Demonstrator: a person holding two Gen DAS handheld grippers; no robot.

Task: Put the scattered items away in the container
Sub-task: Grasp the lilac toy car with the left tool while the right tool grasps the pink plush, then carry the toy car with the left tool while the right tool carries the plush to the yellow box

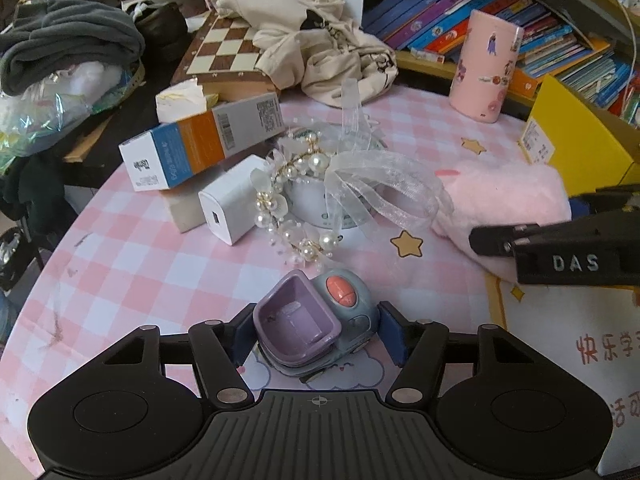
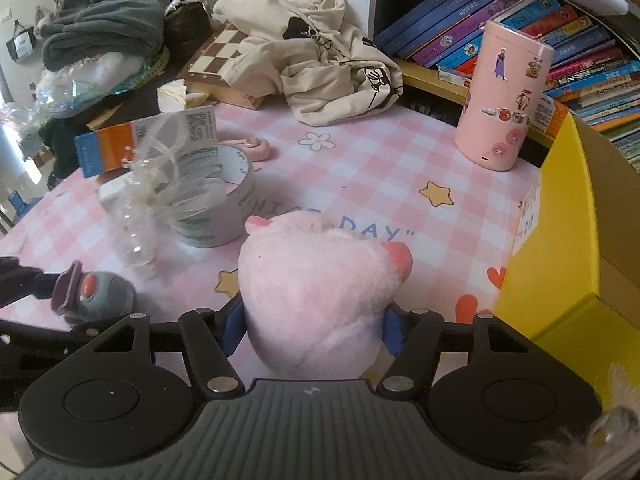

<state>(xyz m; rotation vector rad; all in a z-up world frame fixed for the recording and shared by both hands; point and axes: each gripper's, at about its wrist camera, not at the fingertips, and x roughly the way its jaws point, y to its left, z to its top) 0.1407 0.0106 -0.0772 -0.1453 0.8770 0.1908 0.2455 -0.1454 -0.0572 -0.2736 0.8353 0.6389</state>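
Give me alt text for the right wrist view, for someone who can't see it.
The right tool straddles a pink plush pig on a pink checked table, blue pads against its sides. A yellow box stands to the right, a tape roll and toy car to the left.

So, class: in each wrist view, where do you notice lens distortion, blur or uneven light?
Left wrist view: the table edge bows from fisheye; the toy car is sharp. Right wrist view: the yellow box curves; the ribbon is blurred; daylight glares at the left.
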